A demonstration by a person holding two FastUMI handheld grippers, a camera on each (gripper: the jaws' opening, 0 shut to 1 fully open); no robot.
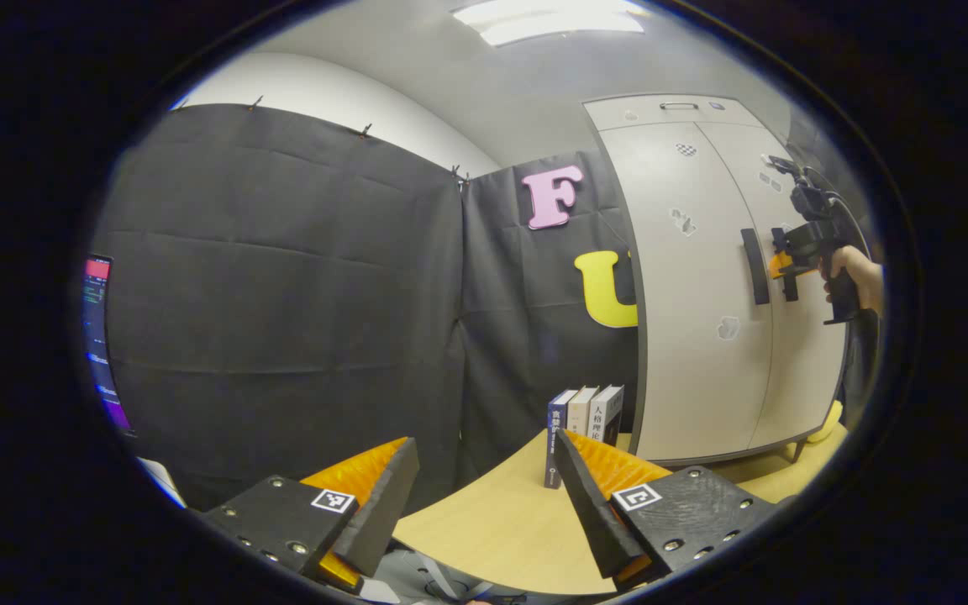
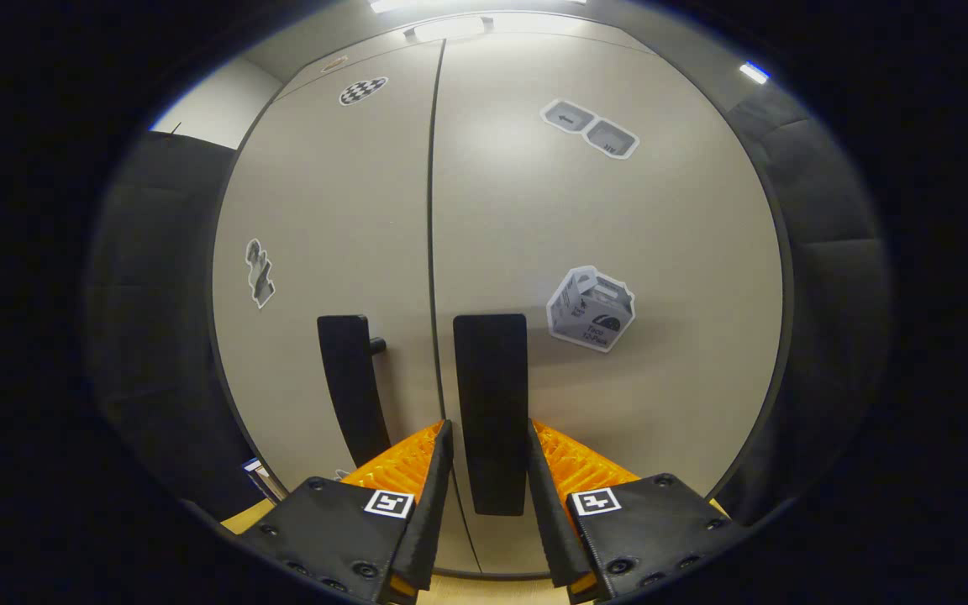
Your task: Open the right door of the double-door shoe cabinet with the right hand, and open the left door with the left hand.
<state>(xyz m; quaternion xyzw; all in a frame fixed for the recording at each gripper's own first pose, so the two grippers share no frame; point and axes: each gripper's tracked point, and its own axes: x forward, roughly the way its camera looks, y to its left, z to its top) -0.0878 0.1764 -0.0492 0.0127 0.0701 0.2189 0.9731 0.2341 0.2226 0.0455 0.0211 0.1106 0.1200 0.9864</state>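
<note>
In the left gripper view, the left gripper (image 1: 484,496) hangs low over a pale wooden tabletop (image 1: 492,529), its two fingers spread wide with nothing between them. Three upright books (image 1: 585,420) stand on the table beside the tall beige double-door shoe cabinet (image 1: 702,336), which sits at the far right — both doors shut. The right gripper (image 1: 786,260), held by a hand (image 1: 858,277), is up against the cabinet's right door at handle height; a black vertical bar handle on the left door (image 1: 755,266) shows just beside it. A lit monitor edge (image 1: 102,336) shows at far left.

In the right gripper view, the right gripper (image 2: 488,470) straddles the black vertical bar handle of the right door (image 2: 491,403); the fingers lie close on either side of it, yet whether both press on it I cannot tell. The left door's handle (image 2: 352,378) stands just across the centre seam — untouched.
</note>
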